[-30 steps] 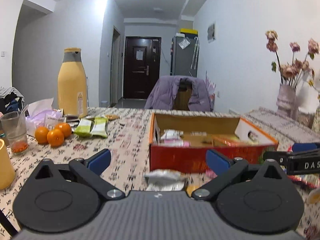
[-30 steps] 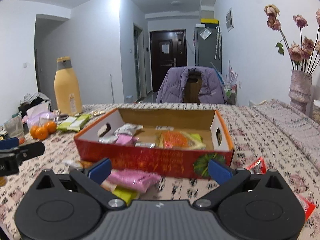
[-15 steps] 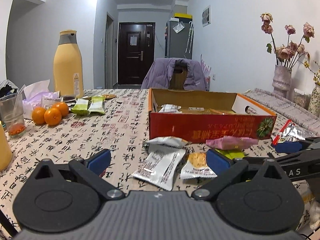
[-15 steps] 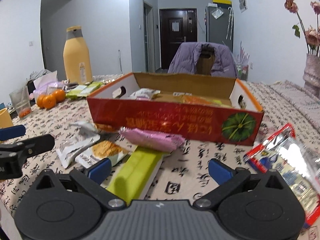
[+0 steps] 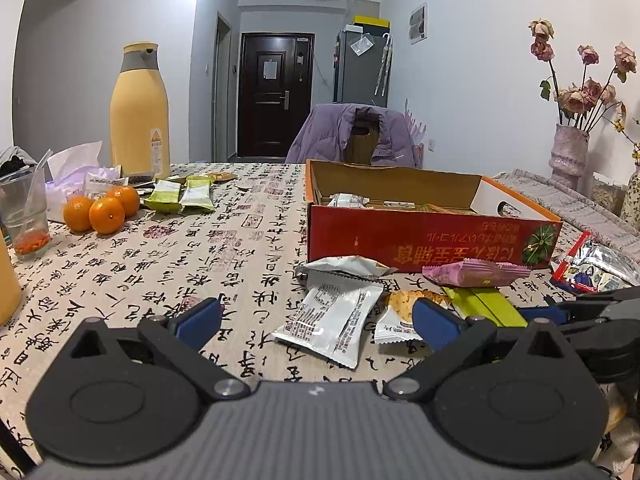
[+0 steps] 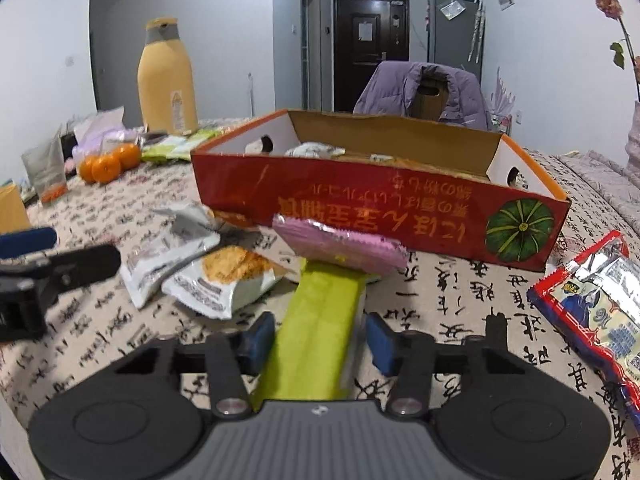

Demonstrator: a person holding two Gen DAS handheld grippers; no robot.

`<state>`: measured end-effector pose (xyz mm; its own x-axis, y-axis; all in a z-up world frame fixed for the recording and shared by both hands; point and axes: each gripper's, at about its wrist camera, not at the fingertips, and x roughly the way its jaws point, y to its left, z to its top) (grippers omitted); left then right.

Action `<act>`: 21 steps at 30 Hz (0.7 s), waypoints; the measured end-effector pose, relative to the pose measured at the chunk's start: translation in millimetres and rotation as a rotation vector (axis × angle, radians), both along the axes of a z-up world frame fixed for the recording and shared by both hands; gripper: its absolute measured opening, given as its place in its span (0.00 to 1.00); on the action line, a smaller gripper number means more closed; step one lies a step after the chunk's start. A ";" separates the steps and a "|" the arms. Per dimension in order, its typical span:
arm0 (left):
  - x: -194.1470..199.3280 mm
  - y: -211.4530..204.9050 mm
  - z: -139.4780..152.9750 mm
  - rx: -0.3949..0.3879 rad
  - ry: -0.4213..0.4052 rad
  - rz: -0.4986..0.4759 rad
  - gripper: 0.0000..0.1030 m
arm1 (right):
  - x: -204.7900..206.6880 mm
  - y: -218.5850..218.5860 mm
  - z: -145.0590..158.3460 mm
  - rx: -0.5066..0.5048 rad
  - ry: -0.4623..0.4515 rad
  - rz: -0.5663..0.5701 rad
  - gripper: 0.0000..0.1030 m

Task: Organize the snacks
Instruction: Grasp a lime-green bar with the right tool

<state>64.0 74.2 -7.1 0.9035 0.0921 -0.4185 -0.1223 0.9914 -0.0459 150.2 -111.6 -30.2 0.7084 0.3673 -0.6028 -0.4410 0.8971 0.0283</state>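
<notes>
Both grippers have dropped lower and closer to the desk (image 5: 120, 264) since a second ago, and the right gripper (image 6: 320, 338) has pushed forward until the long lime-green snack packet (image 6: 316, 332) sits between its blue pads, where half a second ago those pads stood much wider apart.

Nearest the right wrist camera, that green packet runs straight away from the gripper, its long axis in line with the fingers, so the jaws straddle its width. They are narrowed toward its two long edges but small gaps seem to remain on each side; I judge the grasp as closing, not yet firm. The packet's far end lies under the pink crinkle-edged wrapper (image 6: 340, 248), which will likely slide off as the green one lifts.

The left gripper (image 5: 316, 322) hovers released, wide apart, holding nothing. Just ahead of it lie the white printed sachet (image 5: 332, 320) and the white cracker pack with an orange biscuit picture (image 5: 400, 316). Right of the pile lies the red-edged foil bag (image 6: 592, 304).

Behind them all stands the open red cardboard box (image 6: 380, 204), already holding several snacks: the likely destination, directly ahead of the right gripper.
</notes>
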 end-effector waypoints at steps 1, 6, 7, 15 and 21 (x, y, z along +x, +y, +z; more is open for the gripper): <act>0.3 0.1 -0.5 -0.001 0.002 0.001 1.00 | -0.7 -1.1 -0.2 -0.003 -0.005 0.002 0.44; 2.3 0.4 -0.4 -0.003 0.008 0.000 1.00 | -0.2 -13.0 0.4 -0.008 -0.005 0.018 0.38; 2.9 0.2 -0.5 -0.004 0.009 0.001 1.00 | -1.1 -15.5 0.1 -0.012 -0.010 0.029 0.37; 4.2 -5.4 -0.1 0.004 0.018 -0.010 1.00 | -8.4 -31.6 1.4 -0.006 -0.017 0.051 0.32; 7.9 -4.7 1.3 0.001 0.029 0.000 1.00 | -12.9 -58.8 5.5 0.023 -0.037 -0.009 0.32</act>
<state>71.9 69.5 -5.8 0.8912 0.0924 -0.4441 -0.1236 0.9915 -0.0416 137.3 -170.4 -24.7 0.7334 0.3737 -0.5679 -0.4337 0.9005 0.0326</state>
